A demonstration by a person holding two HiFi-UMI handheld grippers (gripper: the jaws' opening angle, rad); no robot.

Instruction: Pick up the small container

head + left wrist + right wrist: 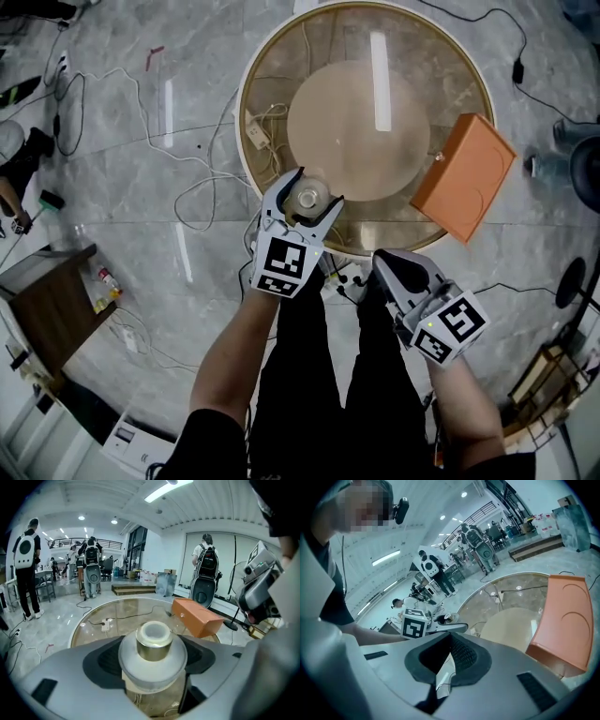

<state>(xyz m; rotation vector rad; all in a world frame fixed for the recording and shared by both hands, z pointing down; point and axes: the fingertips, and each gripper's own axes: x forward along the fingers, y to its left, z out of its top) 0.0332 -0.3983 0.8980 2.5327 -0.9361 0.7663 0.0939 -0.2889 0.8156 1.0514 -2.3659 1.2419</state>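
The small container [308,198] is round, with a brass-coloured body and a pale lid. It sits between the fingers of my left gripper [307,195], over the near edge of the round glass table [246,122]. In the left gripper view the container [153,641] fills the gap and the left gripper [153,657] is shut on it. Whether it touches the glass cannot be told. My right gripper [394,264] hangs lower right, off the table, shut with nothing in it. In the right gripper view the right gripper [450,638] looks toward the left gripper [417,624] and the container [448,617].
An orange box [464,175] lies on the table's right edge, also the orange box [197,616] and the orange box [562,625]. A power strip [257,134] and cables show through the glass. A wooden bench [47,309] stands at left. People [24,569] stand far behind.
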